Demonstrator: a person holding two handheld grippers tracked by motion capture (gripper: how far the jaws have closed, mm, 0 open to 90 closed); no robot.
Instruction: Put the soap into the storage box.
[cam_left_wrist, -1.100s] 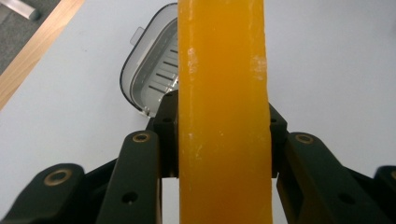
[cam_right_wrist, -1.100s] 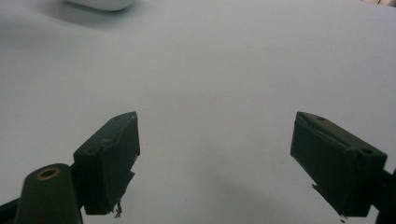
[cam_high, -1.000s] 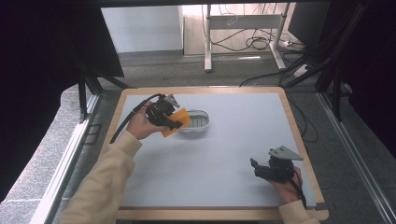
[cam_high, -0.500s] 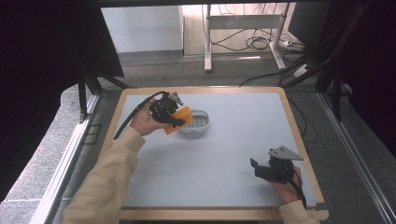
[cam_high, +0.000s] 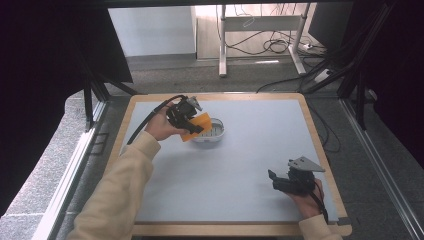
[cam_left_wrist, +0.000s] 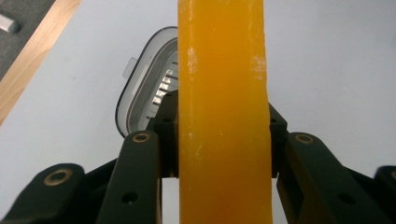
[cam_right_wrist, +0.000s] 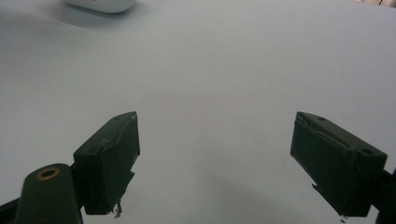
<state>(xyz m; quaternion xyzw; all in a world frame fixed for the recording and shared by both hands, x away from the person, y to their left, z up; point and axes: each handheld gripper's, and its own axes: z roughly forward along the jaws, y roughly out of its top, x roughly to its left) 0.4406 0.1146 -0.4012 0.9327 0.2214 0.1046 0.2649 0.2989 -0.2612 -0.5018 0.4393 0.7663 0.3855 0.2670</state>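
Left gripper (cam_high: 192, 126) clamps an orange sponge (cam_high: 196, 126), held edge-on just above the near-left rim of a small white dish (cam_high: 214, 134) | right gripper (cam_high: 278, 180) rests on the pale table (cam_high: 240, 175) well apart from the dish; jaws spread wide, holding nothing

Table (cam_high: 260, 150) with pale grey-blue top, light wood rim; grey carpet floor (cam_high: 45, 185) around it; black frame struts (cam_high: 92, 95) both sides, dark panels upper left and right; white wall panel (cam_high: 150, 30) behind table; white metal desk legs (cam_high: 222, 40) farther back on lighter floor, tangle of black cables (cam_high: 265, 45) beneath; metal floor rail (cam_high: 382, 165) along right; bright even light from back
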